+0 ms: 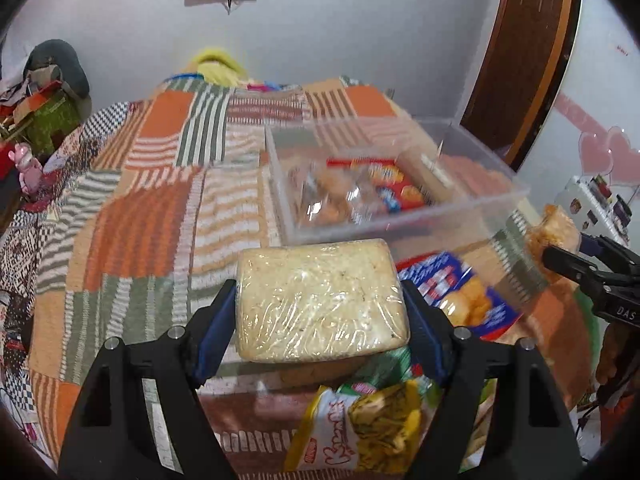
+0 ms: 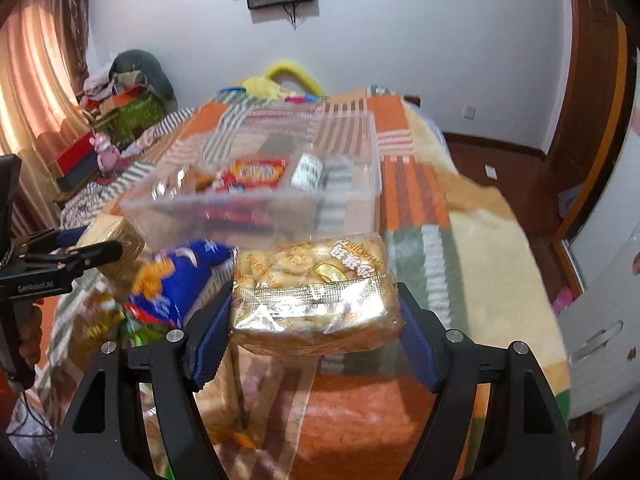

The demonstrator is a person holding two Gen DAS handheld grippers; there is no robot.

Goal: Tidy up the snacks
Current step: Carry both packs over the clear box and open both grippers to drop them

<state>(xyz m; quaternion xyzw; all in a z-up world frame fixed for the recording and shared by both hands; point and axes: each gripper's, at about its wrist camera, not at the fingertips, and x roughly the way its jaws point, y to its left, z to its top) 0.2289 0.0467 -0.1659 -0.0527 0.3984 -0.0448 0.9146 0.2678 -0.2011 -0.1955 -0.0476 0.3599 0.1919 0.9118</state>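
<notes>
My left gripper (image 1: 316, 288) is shut on a pale, film-wrapped snack block (image 1: 320, 300), its blue pads pressing both short sides, and holds it above the bed. My right gripper (image 2: 314, 286) is shut on a clear pack of golden puffed snacks (image 2: 316, 296), also held off the blanket. Each gripper shows at the edge of the other's view: the right gripper (image 1: 560, 264) with its pack (image 1: 554, 228), the left gripper (image 2: 100, 254) with its block (image 2: 116, 236). A clear plastic bin (image 1: 400, 232) (image 2: 240, 208) stands just beyond both and holds red cracker packs (image 1: 376, 184) (image 2: 256, 172).
A blue snack bag (image 1: 460, 292) (image 2: 180, 280) and a yellow snack bag (image 1: 360, 428) lie on the patchwork blanket (image 1: 152, 220) below the grippers. A small white jar (image 2: 307, 171) sits in the bin's right compartment. A wooden door (image 1: 528, 52) and clutter (image 1: 44, 92) flank the bed.
</notes>
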